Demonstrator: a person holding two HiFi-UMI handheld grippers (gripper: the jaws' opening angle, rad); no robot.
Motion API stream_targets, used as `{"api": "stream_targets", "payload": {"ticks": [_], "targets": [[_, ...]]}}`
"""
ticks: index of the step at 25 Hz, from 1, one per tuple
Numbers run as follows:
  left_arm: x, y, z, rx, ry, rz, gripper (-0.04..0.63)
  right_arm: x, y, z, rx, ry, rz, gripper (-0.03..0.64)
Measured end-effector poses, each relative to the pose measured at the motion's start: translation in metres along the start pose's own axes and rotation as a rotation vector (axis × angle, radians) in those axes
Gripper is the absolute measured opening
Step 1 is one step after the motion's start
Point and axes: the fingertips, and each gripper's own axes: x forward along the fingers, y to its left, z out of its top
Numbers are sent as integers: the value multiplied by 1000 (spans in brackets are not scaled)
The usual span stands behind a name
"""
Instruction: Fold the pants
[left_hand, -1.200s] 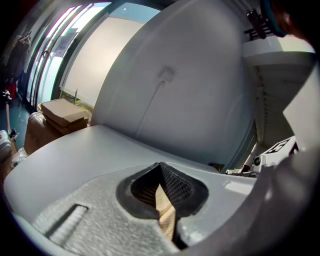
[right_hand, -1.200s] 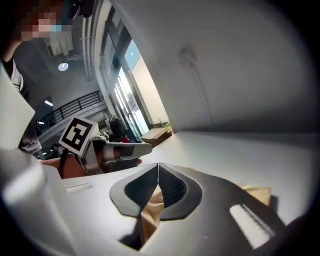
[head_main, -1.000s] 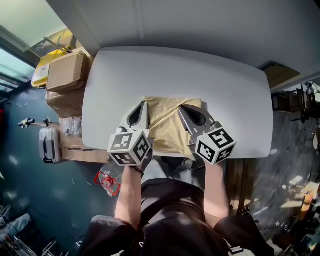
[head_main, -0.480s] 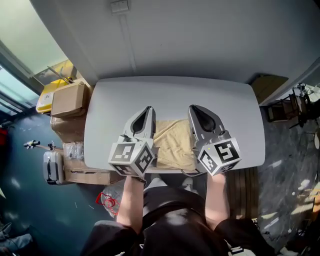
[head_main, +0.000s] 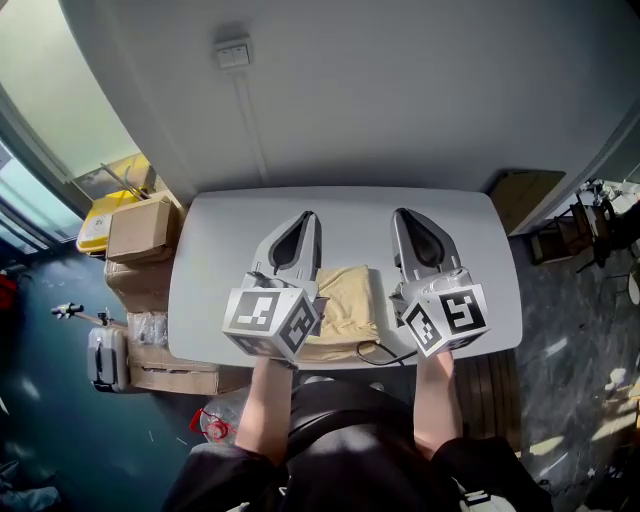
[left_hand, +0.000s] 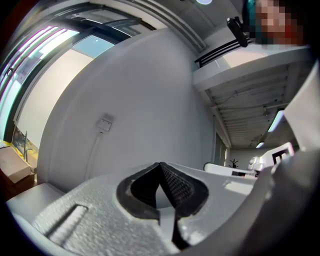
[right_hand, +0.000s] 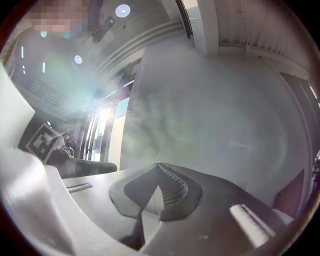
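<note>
**Pants** (head_main: 347, 303): tan, finely textured cloth folded into a compact, roughly rectangular bundle. It lies flat at the near edge of the table (head_main: 470, 265). It sits between the left gripper (head_main: 308, 216) and the right gripper (head_main: 402, 213), lower than both and behind their tips, and neither holds it. The left gripper's cube hides its near left corner.

Most of the pale grey rounded tabletop (head_main: 350, 215) is bare, so there's plenty of room across the far half and out to both ends. The only thing lying on it is the folded tan fabric pants (head_main: 345, 300), middle of the near edge. The far edge runs right along a plain grey wall (head_main: 400, 100). Brown cardboard boxes (head_main: 138, 228) crowd the left end.
</note>
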Motion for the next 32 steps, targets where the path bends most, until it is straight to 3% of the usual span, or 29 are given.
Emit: {"api": "stream_targets", "payload": {"ticks": [9,32], "targets": [[27,-27,-8,16,16,-43,5,-16,-35,18,-66,-16,-63,5],[50,-49,-24,29,34,-39,5,-21,-61,9,-65,-4,-44,5]]}}
